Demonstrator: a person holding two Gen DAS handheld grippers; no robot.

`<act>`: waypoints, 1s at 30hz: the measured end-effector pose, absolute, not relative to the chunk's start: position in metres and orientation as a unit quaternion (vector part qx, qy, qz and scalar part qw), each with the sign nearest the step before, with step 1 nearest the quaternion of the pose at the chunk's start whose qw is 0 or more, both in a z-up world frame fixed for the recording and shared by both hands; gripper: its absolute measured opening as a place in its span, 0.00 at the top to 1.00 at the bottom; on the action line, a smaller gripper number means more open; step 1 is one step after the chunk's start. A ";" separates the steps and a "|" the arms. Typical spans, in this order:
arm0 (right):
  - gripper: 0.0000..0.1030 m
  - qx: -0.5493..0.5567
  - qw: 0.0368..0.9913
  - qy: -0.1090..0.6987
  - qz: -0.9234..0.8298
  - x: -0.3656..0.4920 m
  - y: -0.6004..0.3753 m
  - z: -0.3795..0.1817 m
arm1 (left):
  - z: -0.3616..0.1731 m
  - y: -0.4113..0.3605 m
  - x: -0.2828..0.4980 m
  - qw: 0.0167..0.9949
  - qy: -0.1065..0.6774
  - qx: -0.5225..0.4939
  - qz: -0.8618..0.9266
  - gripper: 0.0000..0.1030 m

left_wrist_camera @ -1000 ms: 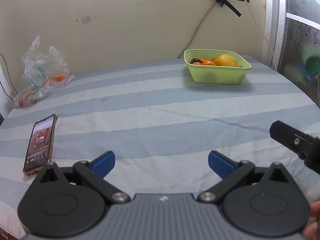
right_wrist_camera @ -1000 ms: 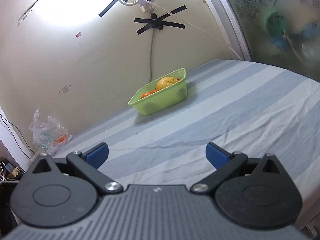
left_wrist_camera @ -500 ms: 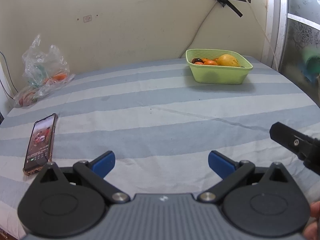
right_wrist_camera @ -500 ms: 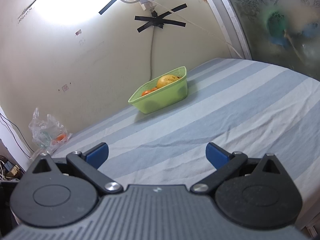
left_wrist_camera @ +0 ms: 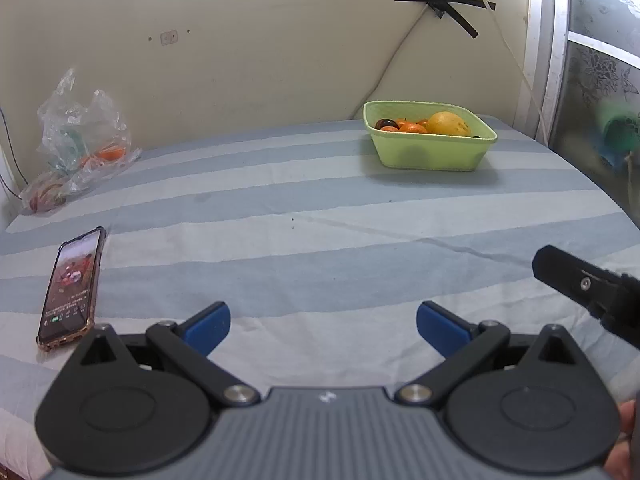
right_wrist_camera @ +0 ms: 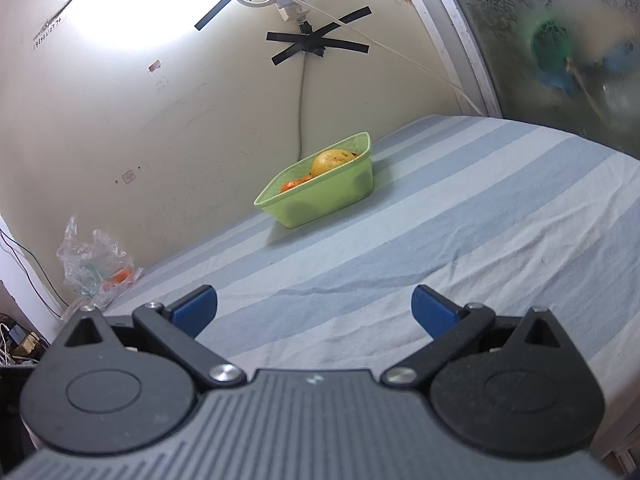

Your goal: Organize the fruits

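Observation:
A light green basket (left_wrist_camera: 430,152) stands at the far right of the striped bed, by the wall. It holds a large yellow fruit (left_wrist_camera: 447,123), small oranges (left_wrist_camera: 412,127) and a dark fruit (left_wrist_camera: 386,123). It also shows in the right wrist view (right_wrist_camera: 320,198), with the yellow fruit (right_wrist_camera: 334,160) on top. My left gripper (left_wrist_camera: 322,326) is open and empty, low over the near part of the bed. My right gripper (right_wrist_camera: 314,312) is open and empty, far short of the basket. Part of the right gripper's body (left_wrist_camera: 588,286) shows at the right edge of the left wrist view.
A phone (left_wrist_camera: 74,282) with a lit screen lies at the near left. A clear plastic bag (left_wrist_camera: 78,148) holding orange fruit sits at the far left by the wall; it also shows in the right wrist view (right_wrist_camera: 98,264). A frosted window (right_wrist_camera: 560,40) bounds the right side.
Both views have shifted slightly; the basket sits a little lower and more central in the right wrist view. Both grippers stay open and empty.

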State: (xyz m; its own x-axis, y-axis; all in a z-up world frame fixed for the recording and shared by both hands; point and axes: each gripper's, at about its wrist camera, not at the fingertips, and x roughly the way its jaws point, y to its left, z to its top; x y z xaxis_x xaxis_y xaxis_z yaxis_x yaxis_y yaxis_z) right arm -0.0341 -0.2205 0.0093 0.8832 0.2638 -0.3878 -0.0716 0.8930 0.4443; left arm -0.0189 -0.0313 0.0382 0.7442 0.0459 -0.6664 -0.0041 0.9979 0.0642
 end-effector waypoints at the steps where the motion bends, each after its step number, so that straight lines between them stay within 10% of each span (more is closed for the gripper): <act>1: 0.00 0.214 0.947 0.225 0.089 -0.034 -0.220 0.009 | 0.038 -0.032 -0.019 0.934 0.356 0.030 0.014 0.00; 30: 0.00 0.215 0.950 0.211 0.080 -0.041 -0.219 0.011 | 0.033 -0.037 -0.015 0.929 0.366 0.051 0.029 0.00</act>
